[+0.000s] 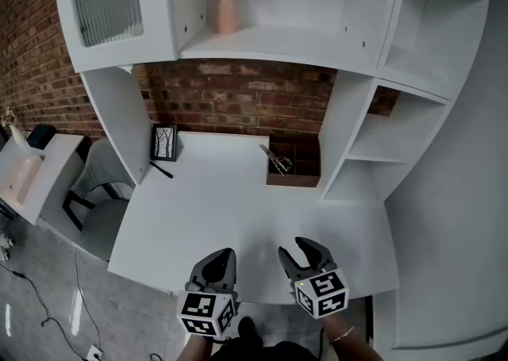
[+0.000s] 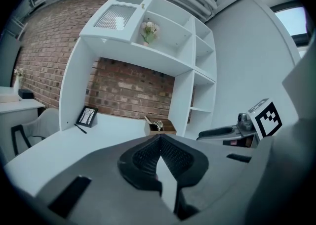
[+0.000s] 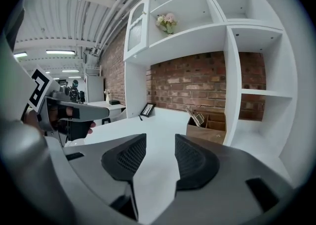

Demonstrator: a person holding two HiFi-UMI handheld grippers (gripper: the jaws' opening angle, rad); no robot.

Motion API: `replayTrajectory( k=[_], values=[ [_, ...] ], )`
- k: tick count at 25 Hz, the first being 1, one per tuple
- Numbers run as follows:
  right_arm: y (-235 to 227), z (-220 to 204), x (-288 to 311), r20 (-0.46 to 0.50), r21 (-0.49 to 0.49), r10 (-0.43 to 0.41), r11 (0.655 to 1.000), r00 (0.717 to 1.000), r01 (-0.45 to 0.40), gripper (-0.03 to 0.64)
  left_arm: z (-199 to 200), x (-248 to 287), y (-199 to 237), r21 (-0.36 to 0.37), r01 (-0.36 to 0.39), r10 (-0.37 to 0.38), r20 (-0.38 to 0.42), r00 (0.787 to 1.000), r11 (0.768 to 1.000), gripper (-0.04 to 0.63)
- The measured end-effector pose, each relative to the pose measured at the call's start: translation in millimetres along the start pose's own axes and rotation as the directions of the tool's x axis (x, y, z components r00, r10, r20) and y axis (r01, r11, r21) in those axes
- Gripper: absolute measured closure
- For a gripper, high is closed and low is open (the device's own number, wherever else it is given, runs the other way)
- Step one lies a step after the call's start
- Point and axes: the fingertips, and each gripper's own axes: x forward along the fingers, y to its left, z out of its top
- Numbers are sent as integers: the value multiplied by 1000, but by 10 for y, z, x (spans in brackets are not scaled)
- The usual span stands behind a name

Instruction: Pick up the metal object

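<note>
The metal object, a thin wire-and-bar piece, sticks up out of a small wooden box at the back of the white desk, against the brick wall. It also shows in the left gripper view and the right gripper view, far ahead of both grippers. My left gripper hovers over the desk's front edge, shut, with its tips touching and nothing between them. Beside it, my right gripper is open and empty.
A black picture frame and a black pen lie at the desk's back left. White shelf uprights flank the desk, and a pink vase stands on the shelf above. A chair is off to the left.
</note>
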Motion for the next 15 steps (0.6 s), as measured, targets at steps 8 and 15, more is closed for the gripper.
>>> replayTrajectory(
  k=[8, 15],
  values=[
    [-274, 137, 367, -47, -74, -49, 996, 998, 45, 427, 25, 218, 200, -10, 24, -24, -11, 1000, 1000, 586],
    [-570, 183, 813, -94, -159, -73, 986, 993, 57, 420, 3, 498, 378, -12, 5, -6, -32, 999, 1000, 586]
  ],
)
